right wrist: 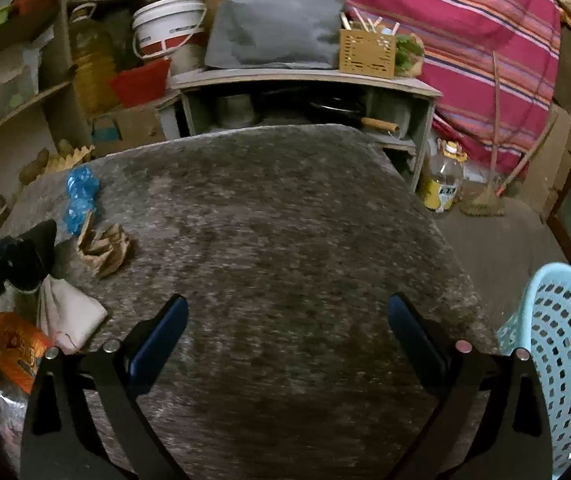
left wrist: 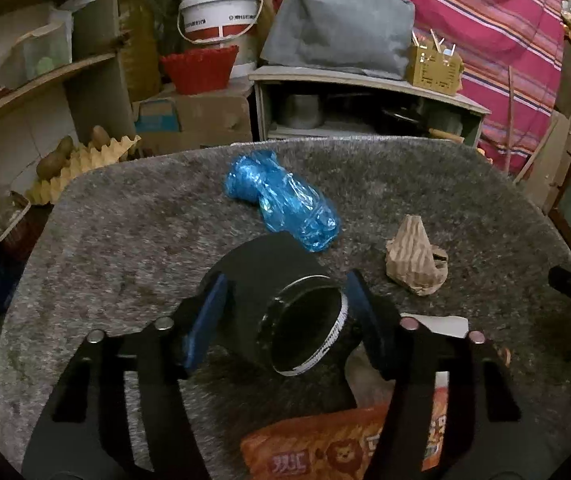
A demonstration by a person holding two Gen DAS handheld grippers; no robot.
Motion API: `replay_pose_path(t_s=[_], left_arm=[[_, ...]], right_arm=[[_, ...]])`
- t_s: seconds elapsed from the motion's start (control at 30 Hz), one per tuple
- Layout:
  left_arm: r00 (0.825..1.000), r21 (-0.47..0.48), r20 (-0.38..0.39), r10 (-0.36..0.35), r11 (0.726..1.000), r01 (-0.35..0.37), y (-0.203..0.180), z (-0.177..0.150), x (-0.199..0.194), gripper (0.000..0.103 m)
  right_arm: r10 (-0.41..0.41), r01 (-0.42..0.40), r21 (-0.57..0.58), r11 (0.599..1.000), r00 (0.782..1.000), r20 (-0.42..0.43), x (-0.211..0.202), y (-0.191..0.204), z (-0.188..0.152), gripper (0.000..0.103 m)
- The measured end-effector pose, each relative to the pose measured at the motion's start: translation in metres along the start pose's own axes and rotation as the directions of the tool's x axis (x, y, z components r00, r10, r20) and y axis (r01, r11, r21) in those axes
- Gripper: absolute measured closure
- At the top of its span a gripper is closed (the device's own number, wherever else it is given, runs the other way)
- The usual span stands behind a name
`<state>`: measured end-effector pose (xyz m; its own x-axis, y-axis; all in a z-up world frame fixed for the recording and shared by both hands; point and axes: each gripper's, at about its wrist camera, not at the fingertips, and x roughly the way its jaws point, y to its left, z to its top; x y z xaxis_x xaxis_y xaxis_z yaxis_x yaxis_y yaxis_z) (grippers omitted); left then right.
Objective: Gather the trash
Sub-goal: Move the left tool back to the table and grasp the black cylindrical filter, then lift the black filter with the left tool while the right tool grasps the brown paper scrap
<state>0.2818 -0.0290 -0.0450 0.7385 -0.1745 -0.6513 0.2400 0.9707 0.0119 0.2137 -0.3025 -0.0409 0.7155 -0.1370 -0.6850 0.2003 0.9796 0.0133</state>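
- My left claw [left wrist: 285,320] sits over a black can [left wrist: 305,328] lying tipped on the grey surface [left wrist: 125,240]. Its fingers are about half open and bracket the can on both sides; the right pad looks to be at the can's rim, but I can't tell whether both pads actually press — so I count it as around the can, not yet a firm hold.
- The can's open mouth faces toward me and a bit right; its long axis runs away from the camera toward the upper left, ending against a dark flat piece I can't identify.
- I judge that bracketing the rim crosswise makes sense: the fingers squeeze across the round body rather than along it, so it shouldn't roll out.
- My right claw [right wrist: 285,332] hangs wide open above a bare part of the surface, holding nothing.
- Other trash waits beyond: a blue plastic wrapper [left wrist: 281,200] whose long axis slants from upper left to lower right, a crumpled paper bag [left wrist: 413,260] to its right, and an orange snack packet [left wrist: 325,444] at the near edge under the left claw.
- A light blue basket [right wrist: 557,344] stands off the right edge of the surface — likely the place for the trash, which would explain the right claw being free near it.
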Motion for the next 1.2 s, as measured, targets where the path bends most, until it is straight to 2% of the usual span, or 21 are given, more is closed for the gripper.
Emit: replay_pose_path(t_s=[0.07,0.13,0.2,0.23,0.37,0.53,0.63,0.67,0.7,0.83,0.97,1.2], left_arm=[[1.0,0.012,0.005,0.01,1.0,-0.01,0.002,0.0,-0.004,0.045],[1.0,0.01,-0.004,0.024,1.0,-0.024,0.006,-0.004,-0.007,0.038],[0.999,0.007,-0.013,0.047,0.999,-0.047,0.011,-0.009,-0.009,0.026],[0.998,0.004,-0.02,0.051,0.999,-0.051,0.014,-0.012,-0.01,0.025],[0.996,-0.007,-0.065,0.063,0.998,-0.063,0.023,-0.024,-0.006,0.025],[0.996,-0.01,-0.073,0.044,0.999,-0.045,0.029,-0.03,-0.001,0.025],[0.995,-0.015,-0.097,0.004,1.0,-0.005,0.028,-0.031,0.008,0.035],[0.994,-0.011,-0.109,-0.011,1.0,0.01,0.027,-0.031,0.012,0.043],[0.993,-0.008,-0.113,-0.012,1.0,0.011,0.026,-0.031,0.014,0.044],[0.997,-0.005,-0.083,-0.005,1.0,0.005,0.026,-0.03,0.009,0.044],[0.999,-0.001,-0.042,0.032,0.999,-0.032,0.031,-0.028,-0.005,0.044],[0.995,-0.03,0.016,0.1,0.995,-0.099,0.06,-0.024,-0.021,0.045]], right_arm=[[-0.001,0.001,-0.014,1.0,1.0,0.005,-0.001,0.005,0.0,0.005],[0.001,-0.001,-0.026,1.0,1.0,0.005,-0.001,0.011,0.0,0.005],[0.004,-0.003,-0.029,1.0,1.0,0.003,0.0,0.013,0.001,0.005],[0.006,-0.006,-0.03,1.0,1.0,0.003,0.001,0.015,0.001,0.005],[0.016,-0.016,-0.031,0.999,1.0,0.004,0.002,0.022,0.002,0.005],[0.048,-0.048,-0.019,0.999,0.999,0.002,0.006,0.034,0.005,0.005],[0.061,-0.061,-0.024,0.998,0.998,0.006,0.01,0.046,0.007,0.005],[0.063,-0.063,-0.028,0.998,0.998,0.007,0.011,0.05,0.008,0.005],[0.066,-0.065,-0.03,0.997,0.998,0.009,0.012,0.053,0.008,0.005],[0.083,-0.082,-0.045,0.996,0.996,0.016,0.013,0.068,0.011,0.005],[0.094,-0.093,-0.074,0.993,0.995,0.021,0.014,0.084,0.014,0.005],[0.104,-0.1,-0.139,0.985,0.994,0.018,0.024,0.116,0.02,0.005]])
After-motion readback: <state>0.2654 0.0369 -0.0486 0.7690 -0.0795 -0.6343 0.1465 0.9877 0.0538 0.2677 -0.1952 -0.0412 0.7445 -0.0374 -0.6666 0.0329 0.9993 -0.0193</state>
